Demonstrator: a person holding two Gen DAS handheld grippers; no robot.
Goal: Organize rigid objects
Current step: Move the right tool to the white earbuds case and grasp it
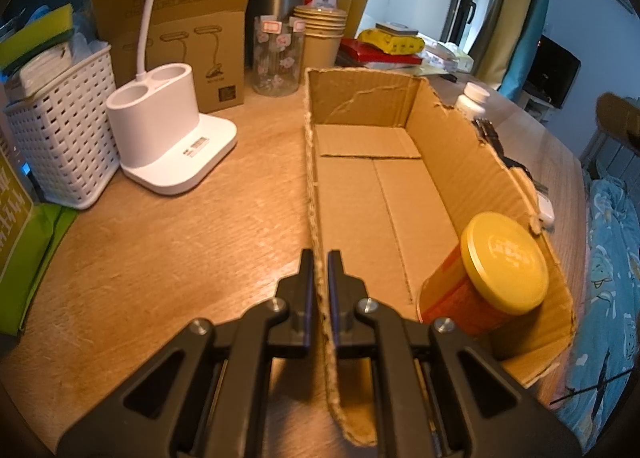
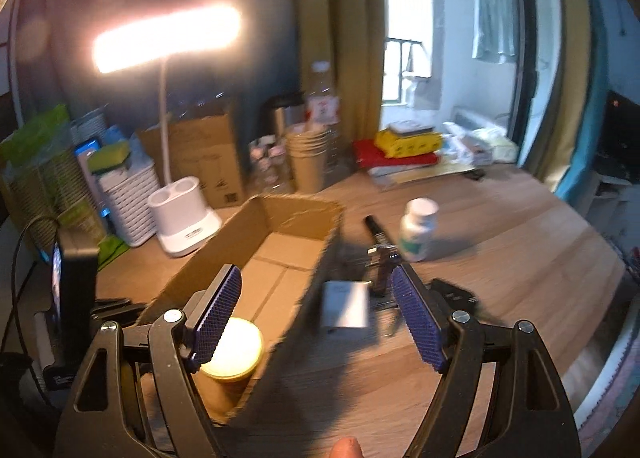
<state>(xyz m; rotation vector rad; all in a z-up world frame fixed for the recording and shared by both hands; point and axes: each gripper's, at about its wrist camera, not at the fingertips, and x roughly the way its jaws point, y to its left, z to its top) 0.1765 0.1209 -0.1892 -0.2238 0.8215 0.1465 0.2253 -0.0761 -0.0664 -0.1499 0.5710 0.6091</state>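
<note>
Left tongs [image 1: 319, 290] clamp the cardboard box [image 1: 360, 178] wall, likely steadying it on the tabletop [image 1: 180, 242]; a yellow-lidded jar [image 1: 502, 268] lies inside. Right tongs [image 2: 318, 318] stand apart, empty, above the white adapter [image 2: 346, 310] and pill bottle [image 2: 418, 228] outside.

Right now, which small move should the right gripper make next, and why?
Probably swing the open, empty right gripper toward the white block beside the cardboard box. The yellow-lidded jar is already inside, and the left gripper clamps the box wall.
</note>
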